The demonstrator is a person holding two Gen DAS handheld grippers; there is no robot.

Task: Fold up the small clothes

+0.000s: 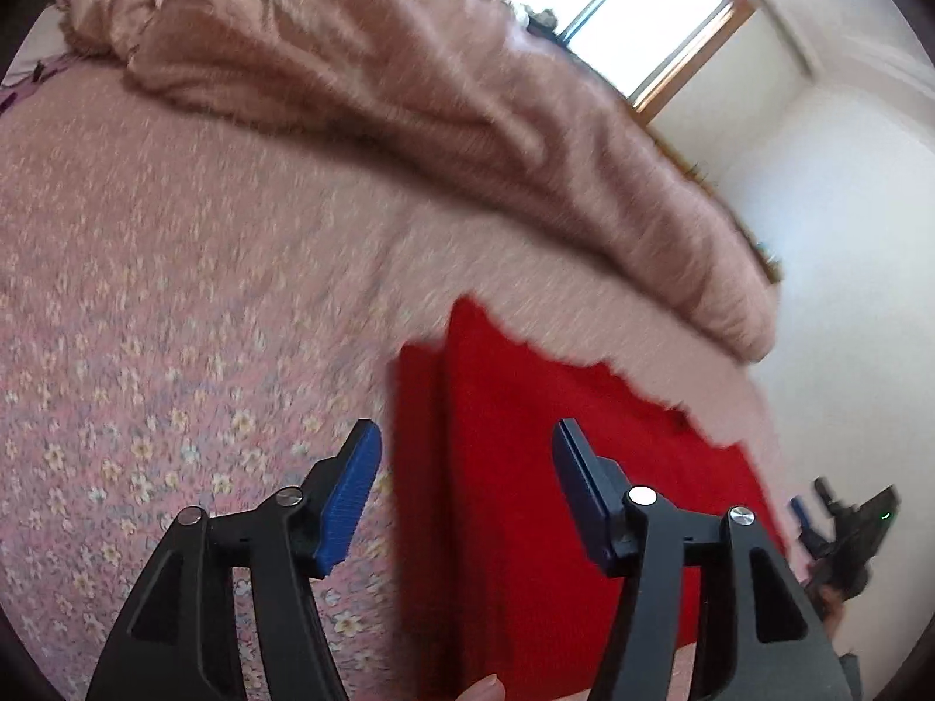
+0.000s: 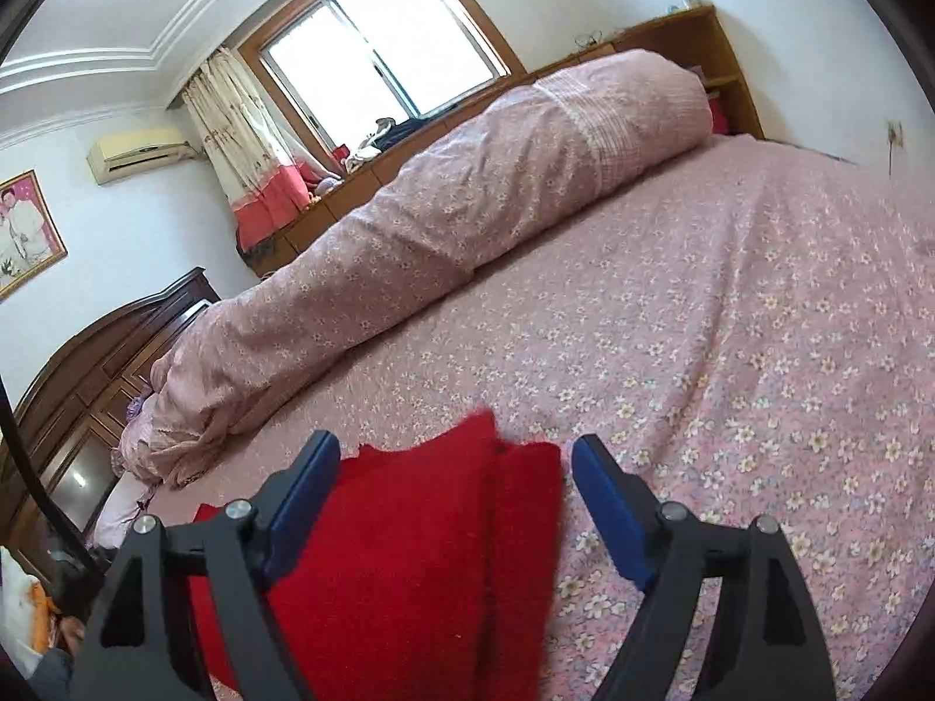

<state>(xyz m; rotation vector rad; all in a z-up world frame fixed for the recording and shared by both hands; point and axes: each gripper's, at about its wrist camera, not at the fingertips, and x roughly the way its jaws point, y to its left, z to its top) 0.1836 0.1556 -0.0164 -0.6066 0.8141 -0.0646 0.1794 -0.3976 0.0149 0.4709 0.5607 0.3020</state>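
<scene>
A folded red cloth (image 2: 409, 555) is seen low in both frames on the floral bedsheet (image 2: 730, 350); the left gripper (image 1: 467, 455) and right gripper (image 2: 453, 470) are held apart, nothing clamped.

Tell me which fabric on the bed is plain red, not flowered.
The folded red cloth lying between the right gripper fingers: solid red and fuzzy, while the bedsheet and the rolled quilt behind it are pink with small flowers.
</scene>
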